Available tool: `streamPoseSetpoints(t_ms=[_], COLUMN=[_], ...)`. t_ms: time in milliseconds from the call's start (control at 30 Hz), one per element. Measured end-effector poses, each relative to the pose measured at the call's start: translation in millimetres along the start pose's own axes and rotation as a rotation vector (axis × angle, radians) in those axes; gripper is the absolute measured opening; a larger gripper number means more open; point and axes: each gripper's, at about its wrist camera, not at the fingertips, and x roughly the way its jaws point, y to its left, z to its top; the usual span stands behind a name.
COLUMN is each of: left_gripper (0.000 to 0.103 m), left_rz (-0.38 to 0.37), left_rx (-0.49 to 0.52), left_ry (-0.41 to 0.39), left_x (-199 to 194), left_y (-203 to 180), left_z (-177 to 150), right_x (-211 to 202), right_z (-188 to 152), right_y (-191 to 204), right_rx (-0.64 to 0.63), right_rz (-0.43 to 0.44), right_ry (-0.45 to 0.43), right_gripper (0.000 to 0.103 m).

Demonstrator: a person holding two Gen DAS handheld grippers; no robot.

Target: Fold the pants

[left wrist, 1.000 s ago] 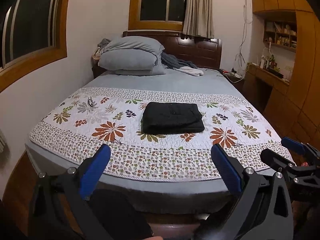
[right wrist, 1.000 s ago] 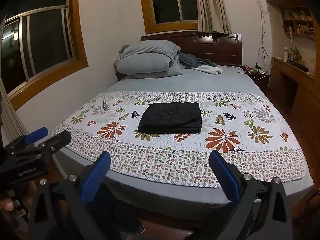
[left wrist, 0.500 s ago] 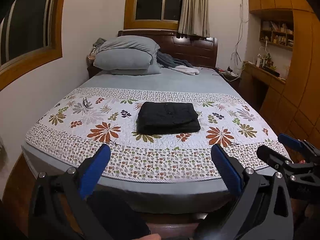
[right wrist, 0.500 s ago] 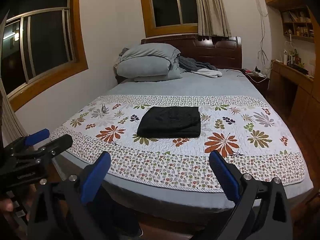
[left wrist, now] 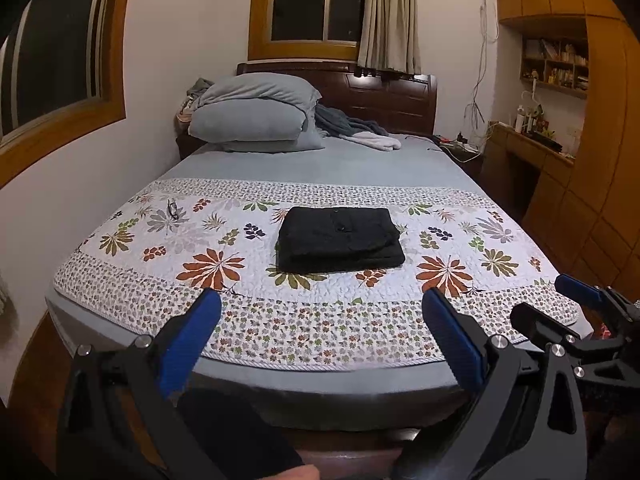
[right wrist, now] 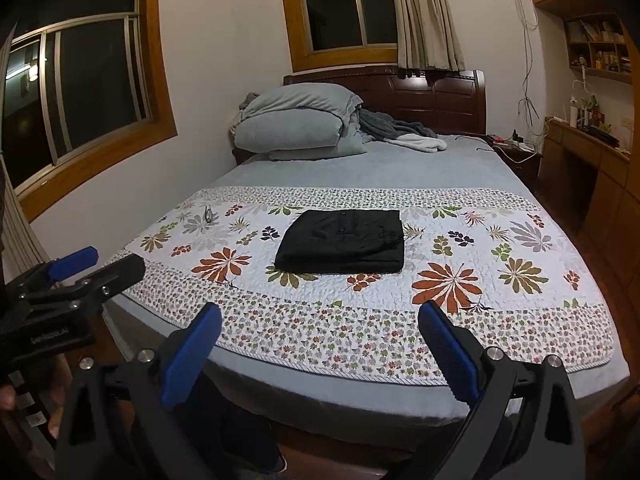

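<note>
- Pants (left wrist: 340,239) look done to me: a neat black rectangle lying mid-quilt (left wrist: 448,280), well out from both grippers.
- Left gripper (left wrist: 320,332) has its jaws spread wide with nothing between them. Right gripper (right wrist: 320,334) is the same, wide and empty.
- I'm holding both off the foot of the bed (left wrist: 320,160), not touching any cloth.
- My guess is there's nothing left to fold. At most I'd square up an edge, which means reaching back over the quilt.
- Room: pillows (left wrist: 252,120) stacked at the headboard (left wrist: 392,92), glasses (left wrist: 173,209) on the quilt's left side, desk (left wrist: 532,152) and shelves to the right.
</note>
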Motion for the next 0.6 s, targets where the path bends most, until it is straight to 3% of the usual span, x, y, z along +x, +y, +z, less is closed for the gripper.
streamPoseSetpoints(t_ms=[600], left_gripper=[0.100], left_rz=[0.031], left_rx=[0.009], left_ry=[-0.013], left_x=[4.2], left_y=[-2.0], left_z=[-3.3], right_x=[7.7], right_z=[-0.9], right_y=[3.9], right_rx=[-0.010], right_rz=[0.003], right_ry=[0.014], right_gripper=[0.099])
